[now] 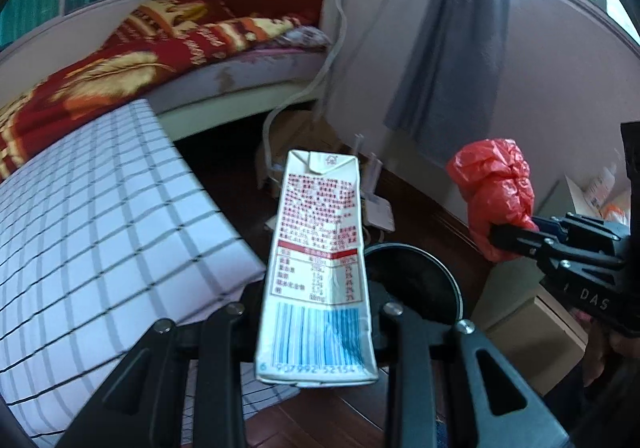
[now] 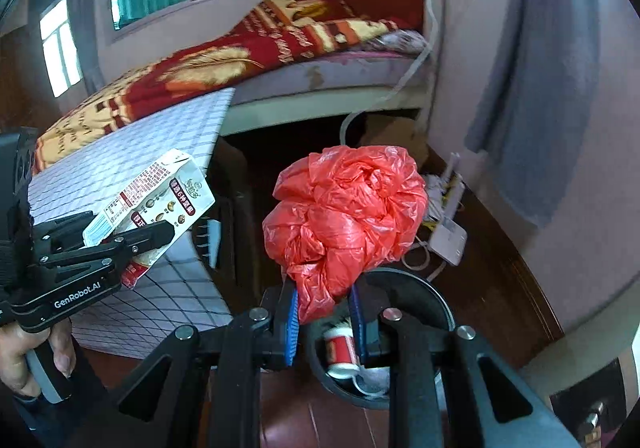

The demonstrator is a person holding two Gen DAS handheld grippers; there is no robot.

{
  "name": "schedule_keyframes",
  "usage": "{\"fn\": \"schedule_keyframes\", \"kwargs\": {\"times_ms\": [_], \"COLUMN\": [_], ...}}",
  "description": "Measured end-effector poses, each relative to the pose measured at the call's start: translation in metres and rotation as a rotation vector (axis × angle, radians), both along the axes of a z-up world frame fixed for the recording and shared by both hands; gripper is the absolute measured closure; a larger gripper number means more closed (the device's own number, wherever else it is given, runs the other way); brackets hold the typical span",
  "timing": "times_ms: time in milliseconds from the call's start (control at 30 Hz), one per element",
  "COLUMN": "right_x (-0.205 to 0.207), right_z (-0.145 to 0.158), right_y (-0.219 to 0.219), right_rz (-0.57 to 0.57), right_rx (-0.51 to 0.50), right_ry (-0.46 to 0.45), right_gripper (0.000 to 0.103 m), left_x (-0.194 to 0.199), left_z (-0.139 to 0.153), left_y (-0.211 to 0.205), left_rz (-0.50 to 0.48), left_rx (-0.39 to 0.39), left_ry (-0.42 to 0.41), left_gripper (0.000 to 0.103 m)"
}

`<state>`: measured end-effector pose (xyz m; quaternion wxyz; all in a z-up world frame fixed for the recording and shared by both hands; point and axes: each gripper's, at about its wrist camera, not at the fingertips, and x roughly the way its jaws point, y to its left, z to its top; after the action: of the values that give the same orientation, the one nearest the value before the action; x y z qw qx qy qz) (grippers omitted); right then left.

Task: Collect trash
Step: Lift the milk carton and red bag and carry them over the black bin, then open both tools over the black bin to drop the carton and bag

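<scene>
Two grippers angle downward over a dark round bin (image 2: pixel 440 312), each gripping trash. At the bottom centre of the left wrist view, the left gripper (image 1: pixel 316 328) clamps a flattened drink carton (image 1: pixel 318 260), a white paper box with red print and a blue barcode, pointing up the frame. At the bottom centre of the right wrist view, the right gripper (image 2: pixel 324 312) pinches a crumpled red plastic bag (image 2: pixel 344 216), glossy and wrinkled, bulging above the blue pads. A bare hand (image 2: pixel 28 352) holds the left tool's handle at lower left. Inside the bin lies a small red-and-white cup (image 2: pixel 340 352). A checked white cloth (image 1: pixel 100 216) covers the table at left.
</scene>
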<state>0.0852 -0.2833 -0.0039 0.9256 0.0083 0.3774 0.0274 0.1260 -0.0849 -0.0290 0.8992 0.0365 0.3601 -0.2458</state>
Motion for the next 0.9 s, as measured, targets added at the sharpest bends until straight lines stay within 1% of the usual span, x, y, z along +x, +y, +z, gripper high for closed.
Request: {"fn": "schedule_keyframes", "kwargs": {"times_ms": [233,433,533,633,833,900], "right_x": [-0.016,-0.024,-0.022,-0.019,-0.006,0.001], "right_z": [-0.03,-0.067,-0.083,-0.099,-0.128,-0.141], "right_y": [-0.047,-0.081,-0.09,-0.098,-0.1,-0.099], "right_rz": [-0.066,-0.093,-0.097,-0.091,-0.054,-0.036], "right_rx": [-0.006,0.002,0.008,0.018,0.004,0.005], "right_ry": [0.058,0.126,0.154,0.176,0.2,0.224], "right_gripper": [0.08,0.08,0.08,0.08,0.08,0.08], "left_x": [-0.006,-0.007,-0.006,-0.001,0.005,0.009], "left_z": [-0.03,-0.061,-0.072,-0.082,-0.102,-0.107], "left_y": [-0.049,-0.084,-0.097,-0.107,-0.122,-0.124], "left_rz": [-0.103,-0.163,-0.176,-0.184,-0.199,-0.201], "left_rx": [0.008,0.023,0.032,0.024,0.051,0.05], "left_ry": [0.074,0.152,0.171,0.203,0.231,0.245], "left_gripper": [0.071,0.071,0.071,0.071,0.071,0.071]}}
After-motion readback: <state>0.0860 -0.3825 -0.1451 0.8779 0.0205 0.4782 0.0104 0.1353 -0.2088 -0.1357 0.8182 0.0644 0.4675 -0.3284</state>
